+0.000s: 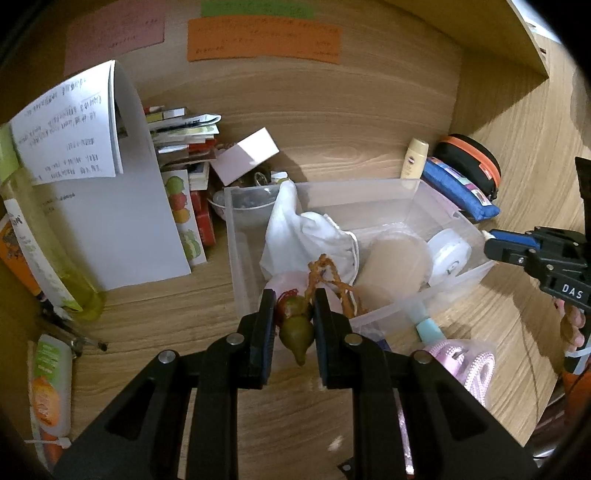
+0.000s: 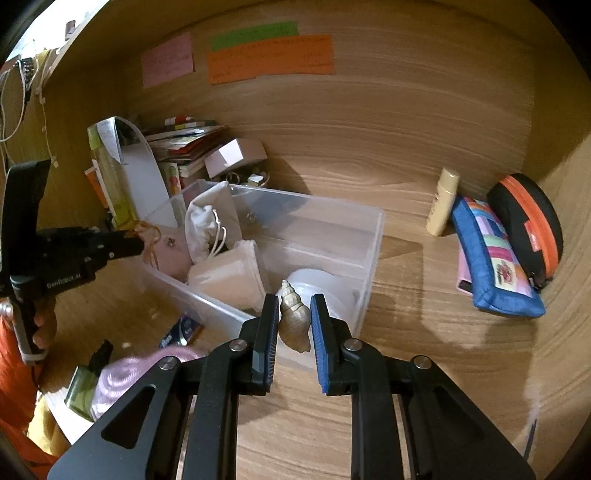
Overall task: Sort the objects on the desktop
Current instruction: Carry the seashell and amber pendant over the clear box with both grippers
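Left tongs [image 1: 294, 325] pinch gourd charm [image 1: 295, 328], long axis along fingers, over clear bin's [image 1: 373, 192] near-left wall | right tongs [image 2: 294, 325] pinch spiral seashell [image 2: 293, 321] at near-right corner | you release both forward.

Against the wooden back wall [image 2: 369, 122] I saw an orange note [image 2: 271, 59], a green one [image 2: 255, 31] above it and a pink one [image 2: 168, 62] to its left. A white cord [image 2: 14, 110] hung at the far upper left.
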{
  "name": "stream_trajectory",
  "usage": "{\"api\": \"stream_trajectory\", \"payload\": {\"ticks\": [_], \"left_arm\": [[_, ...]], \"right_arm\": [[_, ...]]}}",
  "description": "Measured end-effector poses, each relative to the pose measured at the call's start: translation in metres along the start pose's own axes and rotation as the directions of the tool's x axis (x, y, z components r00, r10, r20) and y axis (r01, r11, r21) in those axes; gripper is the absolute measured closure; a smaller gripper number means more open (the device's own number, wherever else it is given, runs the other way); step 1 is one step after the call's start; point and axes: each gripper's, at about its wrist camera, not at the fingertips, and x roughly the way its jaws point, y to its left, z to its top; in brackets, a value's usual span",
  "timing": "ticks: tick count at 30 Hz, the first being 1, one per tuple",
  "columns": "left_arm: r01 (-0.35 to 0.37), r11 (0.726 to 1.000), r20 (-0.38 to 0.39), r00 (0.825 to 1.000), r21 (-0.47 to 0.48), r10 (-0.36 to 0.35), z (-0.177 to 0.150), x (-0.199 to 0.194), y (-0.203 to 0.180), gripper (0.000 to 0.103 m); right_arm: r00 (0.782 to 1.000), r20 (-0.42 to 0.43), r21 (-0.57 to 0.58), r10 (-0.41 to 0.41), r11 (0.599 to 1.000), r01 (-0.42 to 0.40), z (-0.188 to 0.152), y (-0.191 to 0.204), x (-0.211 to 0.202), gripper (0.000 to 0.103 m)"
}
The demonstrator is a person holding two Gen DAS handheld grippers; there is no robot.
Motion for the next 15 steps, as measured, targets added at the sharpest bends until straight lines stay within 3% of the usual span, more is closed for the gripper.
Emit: {"api": "stream_trajectory", "payload": {"ticks": [15], "left_arm": [[-0.013, 1.0, 0.008, 1.0, -0.003, 0.013, 0.0, 0.002, 0.001, 0.08]], "right_arm": [[0.998, -0.041, -0.023, 0.042, 0.999, -0.043, 0.007, 0.016, 0.033, 0.087]]}}
